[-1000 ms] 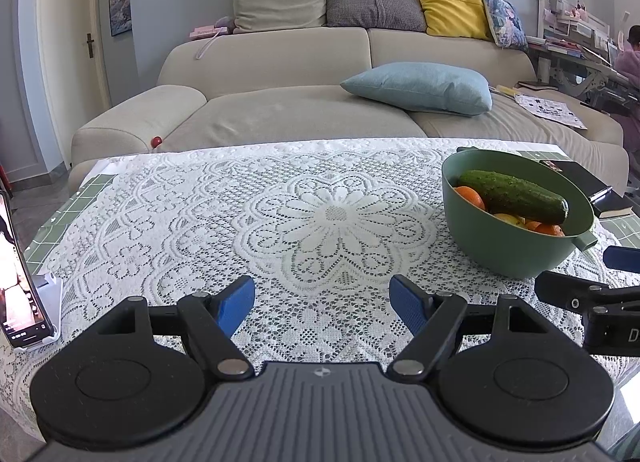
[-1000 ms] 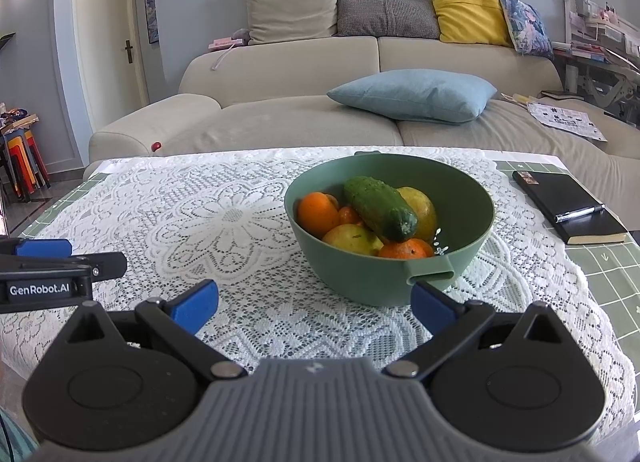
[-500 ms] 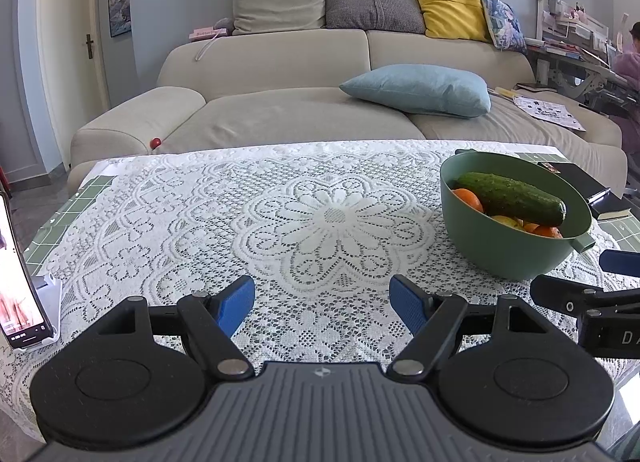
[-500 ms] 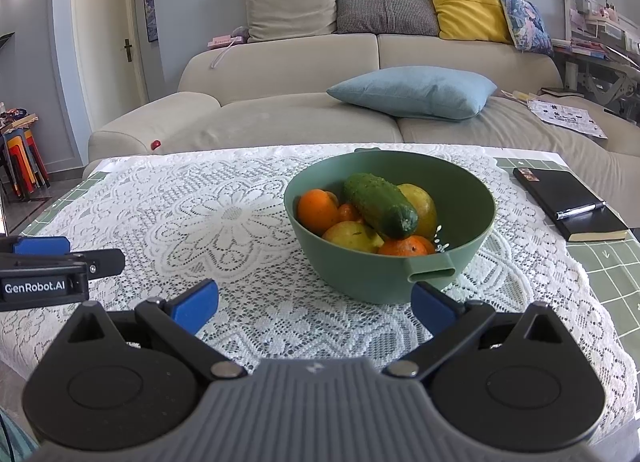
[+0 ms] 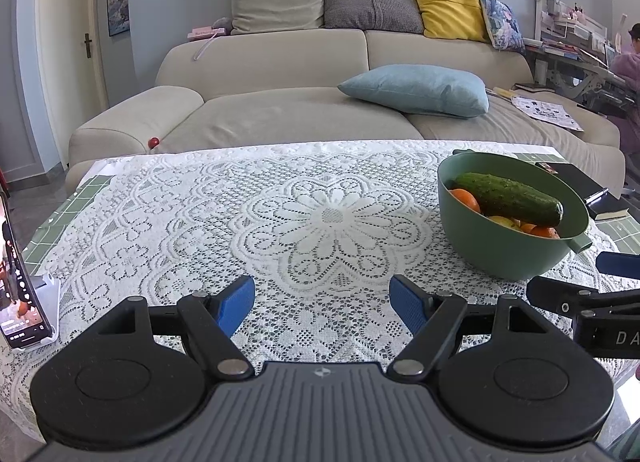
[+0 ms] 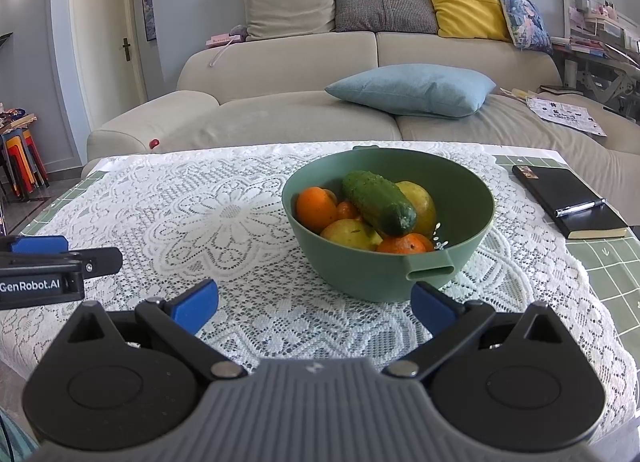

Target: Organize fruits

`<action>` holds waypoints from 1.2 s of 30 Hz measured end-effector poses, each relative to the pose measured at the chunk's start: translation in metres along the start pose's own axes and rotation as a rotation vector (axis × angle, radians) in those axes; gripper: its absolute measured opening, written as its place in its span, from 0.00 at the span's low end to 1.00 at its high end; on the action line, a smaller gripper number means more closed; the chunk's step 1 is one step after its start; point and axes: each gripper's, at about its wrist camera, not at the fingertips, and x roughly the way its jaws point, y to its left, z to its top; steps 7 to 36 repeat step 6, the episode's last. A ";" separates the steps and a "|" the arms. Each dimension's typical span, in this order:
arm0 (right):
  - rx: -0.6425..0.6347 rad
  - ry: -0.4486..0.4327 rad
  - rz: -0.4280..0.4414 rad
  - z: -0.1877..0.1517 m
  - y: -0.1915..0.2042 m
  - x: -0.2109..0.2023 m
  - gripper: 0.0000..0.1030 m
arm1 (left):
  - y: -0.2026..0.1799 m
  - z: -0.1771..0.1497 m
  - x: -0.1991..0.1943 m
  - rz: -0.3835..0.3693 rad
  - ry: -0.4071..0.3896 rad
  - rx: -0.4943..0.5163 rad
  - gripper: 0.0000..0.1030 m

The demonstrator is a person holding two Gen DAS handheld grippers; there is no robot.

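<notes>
I am holding my right gripper low over the near edge of the lace cloth, jaws spread wide and gripping nothing. My left gripper is sitting beside it, also spread and empty, aiming at bare lace.

At twelve o'clock from the right gripper, just beyond its tips, the bowl is resting on the cloth, its spout facing me. The cucumber is lying across the top of the pile, with an orange at nine o'clock of it, a second orange nearest me and yellow fruit underneath.

My worry is the cucumber: it is bridging round fruit, so a grip near one end could tip it and send an orange rolling out. Nudging the rim could also drag the bowl and bunch the loose lace.

At two o'clock, a notebook with a pen is lying well clear.
</notes>
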 end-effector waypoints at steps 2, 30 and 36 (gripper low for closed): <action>0.000 0.001 0.000 -0.001 -0.001 0.001 0.96 | 0.000 0.000 0.000 -0.002 0.000 0.002 0.87; -0.002 0.006 -0.001 -0.002 -0.001 0.002 0.96 | 0.002 0.000 -0.001 -0.007 -0.005 -0.007 0.87; -0.002 0.006 -0.001 -0.002 -0.001 0.002 0.96 | 0.002 0.000 -0.001 -0.007 -0.005 -0.007 0.87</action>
